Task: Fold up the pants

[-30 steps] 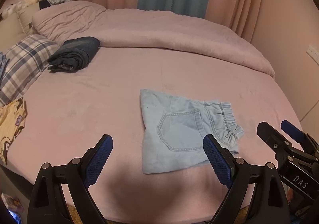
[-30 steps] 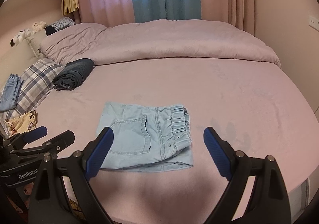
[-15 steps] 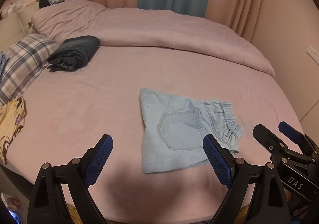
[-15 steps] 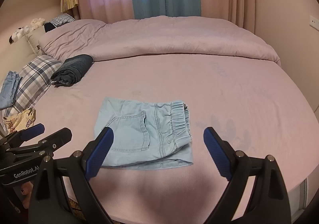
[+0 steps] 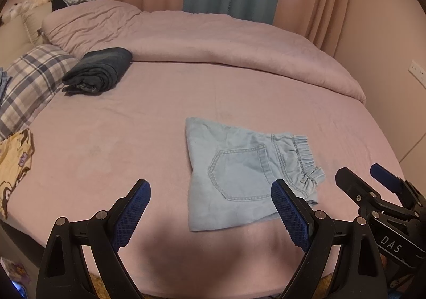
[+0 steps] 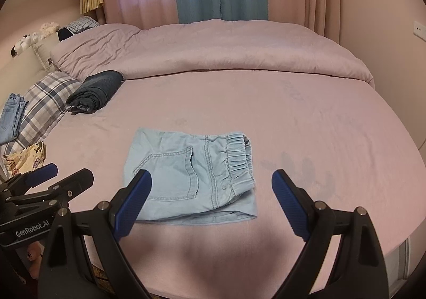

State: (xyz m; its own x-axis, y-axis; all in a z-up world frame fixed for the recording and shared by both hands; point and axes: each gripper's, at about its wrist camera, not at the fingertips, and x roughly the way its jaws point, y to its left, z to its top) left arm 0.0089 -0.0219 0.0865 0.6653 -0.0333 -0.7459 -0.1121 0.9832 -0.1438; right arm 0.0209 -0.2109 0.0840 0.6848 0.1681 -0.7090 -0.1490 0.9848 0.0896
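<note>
Pants point(image 5: 247, 176), light blue, lie folded small on the pink bed point(image 5: 133, 139), near its front edge. Left tool point(image 5: 210, 215) & right tool point(image 6: 211, 201) both hang wide open above the edge, holding nothing. Dark folded pants point(image 6: 94, 91) sit far back by a checked pillow point(image 6: 45, 102).

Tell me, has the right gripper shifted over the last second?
Yes, slightly. In the left wrist view the right gripper has slid down and left against the folded light blue pants, which lie where they were on the bed. It is open.
</note>
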